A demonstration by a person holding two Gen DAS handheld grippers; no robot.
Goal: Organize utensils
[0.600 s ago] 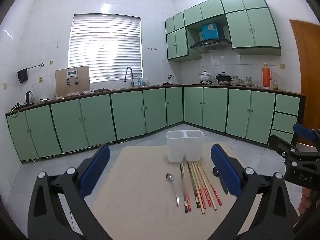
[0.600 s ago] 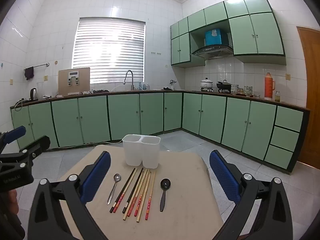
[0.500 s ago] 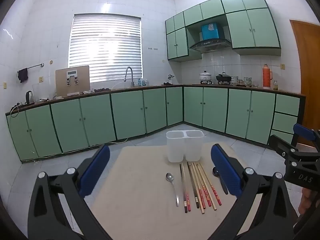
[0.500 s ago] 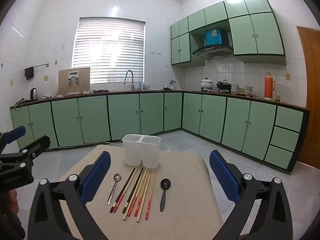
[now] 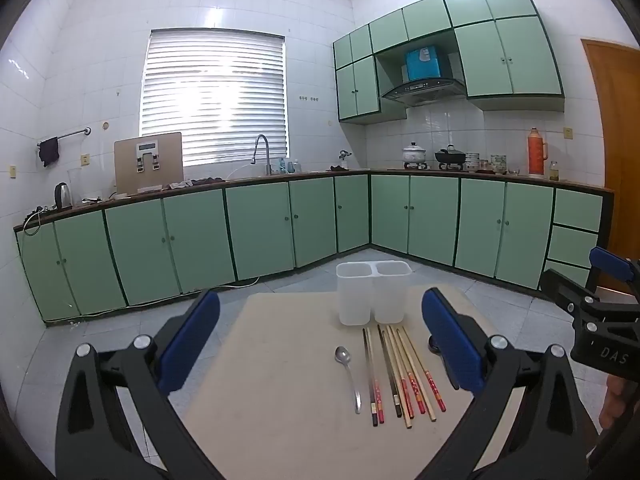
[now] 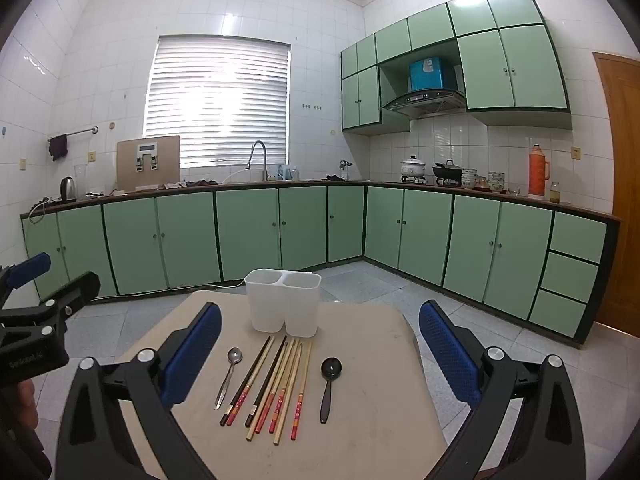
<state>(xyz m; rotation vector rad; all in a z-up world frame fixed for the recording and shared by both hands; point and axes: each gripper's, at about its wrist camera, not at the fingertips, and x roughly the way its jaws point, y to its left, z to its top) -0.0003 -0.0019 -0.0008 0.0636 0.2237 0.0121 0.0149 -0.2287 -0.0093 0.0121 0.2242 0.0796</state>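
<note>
— What are your fingers doing?

— My left gripper [image 5: 320, 336] has its blue-padded fingers [image 5: 190, 340] spread wide and released, gripping nothing; it hangs above the near part of the beige square bench [image 5: 280, 420]. My right gripper [image 6: 320, 340] is the same: blue-padded fingers [image 6: 448, 344] spread wide, empty, above the bench [image 6: 380, 420].

— And what lies between them?

— In the right wrist view, a row of utensils flat on the bench. From left: a small silver metal spoon [image 6: 229, 376], bowl away from me; then a loose bundle of long chopsticks [image 6: 276, 388], some dark, some pale wood, with red patterned ends toward me, lying side by side and touching; then a black plastic spoon [image 6: 329, 384], a little apart on the right.

— Does the left view agree?

— Yes. There the silver metal spoon [image 5: 349, 376] and the chopsticks [image 5: 400, 376] show to the right of centre, and the black spoon [image 5: 433, 346] is mostly hidden behind my right-hand finger pad.

— Where is the holder?

— The white translucent plastic two-compartment holder [image 6: 283, 304] stands upright at the far side of the bench, just beyond the far tips of the chopsticks. In the left view the holder [image 5: 372, 296] shows nothing sticking out of either compartment.

— Beyond that?

— Green kitchen cabinets [image 6: 248, 232] line the walls, with a window with white blinds [image 6: 218, 100] above them
</note>
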